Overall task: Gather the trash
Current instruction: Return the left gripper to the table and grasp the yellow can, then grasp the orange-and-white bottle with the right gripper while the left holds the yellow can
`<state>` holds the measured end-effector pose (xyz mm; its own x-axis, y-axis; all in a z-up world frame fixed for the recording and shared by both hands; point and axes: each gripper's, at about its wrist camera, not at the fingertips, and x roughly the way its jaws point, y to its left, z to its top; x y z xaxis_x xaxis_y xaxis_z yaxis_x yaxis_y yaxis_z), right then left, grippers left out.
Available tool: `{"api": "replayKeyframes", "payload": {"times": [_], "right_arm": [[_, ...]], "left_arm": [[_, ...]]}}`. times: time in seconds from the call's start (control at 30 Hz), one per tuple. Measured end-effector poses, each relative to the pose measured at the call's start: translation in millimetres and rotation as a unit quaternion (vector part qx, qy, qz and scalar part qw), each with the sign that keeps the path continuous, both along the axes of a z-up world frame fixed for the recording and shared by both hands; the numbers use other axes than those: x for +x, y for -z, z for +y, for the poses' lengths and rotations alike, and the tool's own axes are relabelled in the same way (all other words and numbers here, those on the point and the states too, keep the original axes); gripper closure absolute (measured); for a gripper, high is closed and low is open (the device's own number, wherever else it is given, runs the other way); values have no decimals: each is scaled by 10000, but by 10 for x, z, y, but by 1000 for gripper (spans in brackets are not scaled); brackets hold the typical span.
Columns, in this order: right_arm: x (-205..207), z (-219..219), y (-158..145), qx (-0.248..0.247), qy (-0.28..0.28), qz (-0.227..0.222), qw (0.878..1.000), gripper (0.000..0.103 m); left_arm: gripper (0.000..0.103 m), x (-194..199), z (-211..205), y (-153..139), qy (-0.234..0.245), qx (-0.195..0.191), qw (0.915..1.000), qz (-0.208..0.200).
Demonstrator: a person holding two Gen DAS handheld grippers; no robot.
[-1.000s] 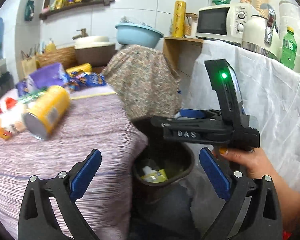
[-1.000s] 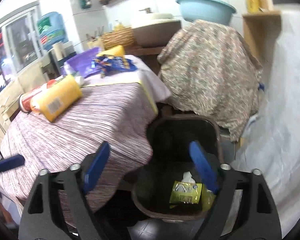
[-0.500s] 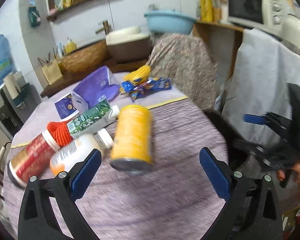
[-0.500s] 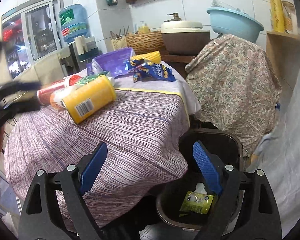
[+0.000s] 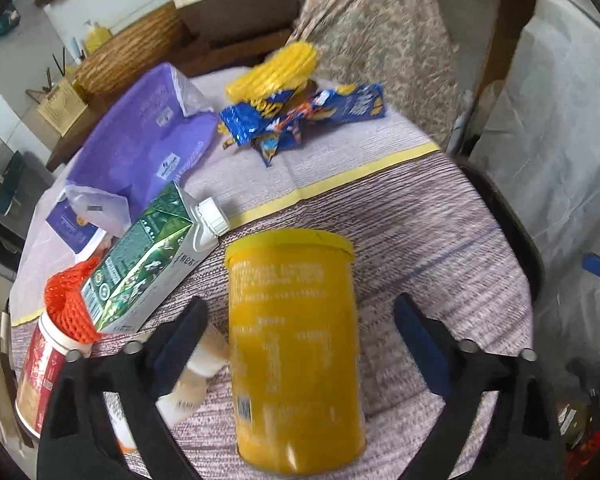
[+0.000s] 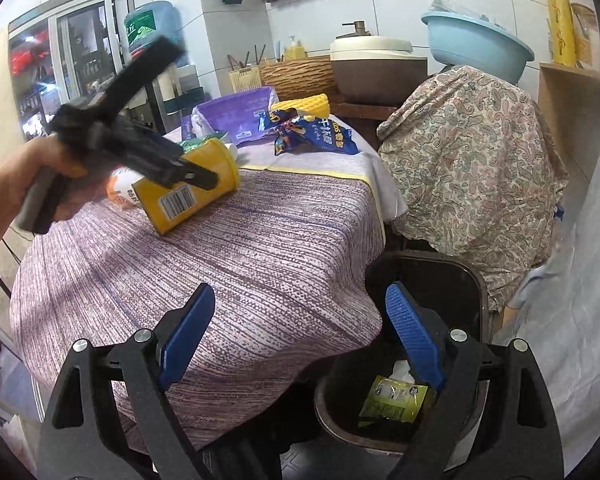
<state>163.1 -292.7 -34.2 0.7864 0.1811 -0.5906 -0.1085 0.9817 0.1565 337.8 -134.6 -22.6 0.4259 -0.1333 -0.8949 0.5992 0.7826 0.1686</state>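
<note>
A yellow canister point(image 5: 296, 352) lies on its side on the purple striped tablecloth point(image 5: 420, 240). My left gripper point(image 5: 302, 336) points down over it. Its jaws are closing with the canister between them, and the pads stand clear of its sides. Left of it lie a green carton point(image 5: 140, 272), a red jar point(image 5: 36, 368) under orange netting point(image 5: 68, 304), and a white bottle point(image 5: 180, 396). Further back are blue snack wrappers point(image 5: 300, 120) and a purple bag point(image 5: 148, 140). My right gripper point(image 6: 300, 336) hangs open and empty above the table edge and the dark trash bin point(image 6: 432, 276), which holds a green packet point(image 6: 396, 400).
A paisley-covered object point(image 6: 472, 152) stands behind the bin and a white sheet point(image 6: 588, 280) hangs to its right. A wicker basket point(image 6: 300, 76), a cooker and a blue basin point(image 6: 476, 48) line the back counter. A yellow foam piece point(image 5: 272, 68) sits at the table's far edge.
My left gripper swung from above the bin across to the table and came down around the yellow canister, its jaws narrowing slightly. The right gripper lifted a little, then held still.
</note>
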Motion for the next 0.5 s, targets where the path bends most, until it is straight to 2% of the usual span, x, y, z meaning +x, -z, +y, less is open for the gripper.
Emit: {"api": "replayKeyframes", "payload": {"times": [0.07,0.17,0.23,0.37,0.5], "right_arm": [[-6,22,0,-17,-40,-16,10000,16],[-3,41,0,-7,-77,-31,10000,16],[0,48,0,7,-89,-37,10000,16],[13,54,-10,-26,-110,-49,9999,16],[15,24,-48,-28,-96,-124,9999,16]], "left_arm": [[21,34,-16,46,-16,105,9999,57],[36,69,-28,84,-51,201,9997,92],[37,59,-35,61,-94,146,9998,55],[37,-46,10,-78,-141,-124,9996,-207],[37,-311,263,-314,-332,-819,9945,-554]]}}
